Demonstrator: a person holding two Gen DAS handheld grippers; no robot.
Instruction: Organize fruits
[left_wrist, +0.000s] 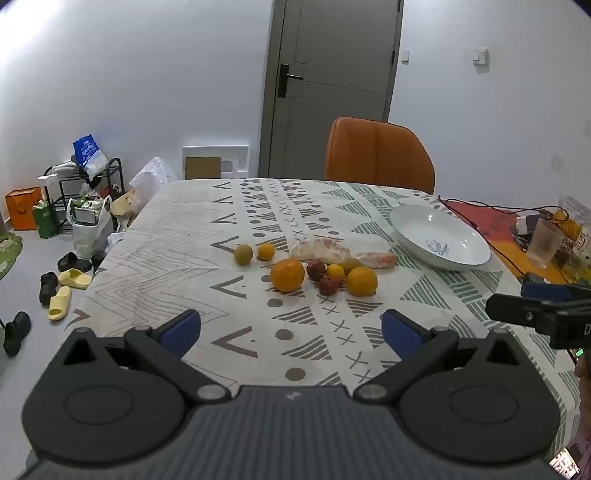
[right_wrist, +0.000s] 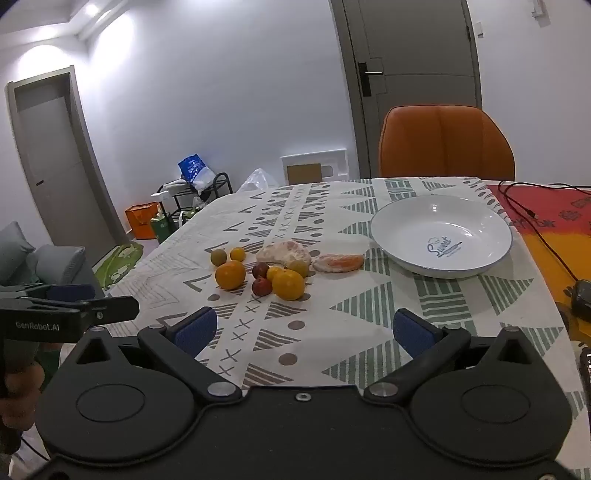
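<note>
Orange and red fruits cluster crosswise left of the bowl, while left tool and right tool hover wide open, empty.

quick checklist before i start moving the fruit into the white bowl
1. Left gripper open and holding nothing: ok, jaws spread wide.
2. Right gripper open and holding nothing: ok, jaws spread wide.
3. White bowl free to take fruit: ok, nothing lies in it.
4. Fruit within view and on the tablecloth: ok, the two large oranges, the small red fruits and the peeled pieces sit left of the bowl.
5. Fruits apart enough for a clean grasp: not ok, the middle cluster is packed tight; the leftmost pair is clearer.
6. Black cable clear of the bowl: cannot tell, it runs close to its right.
</note>
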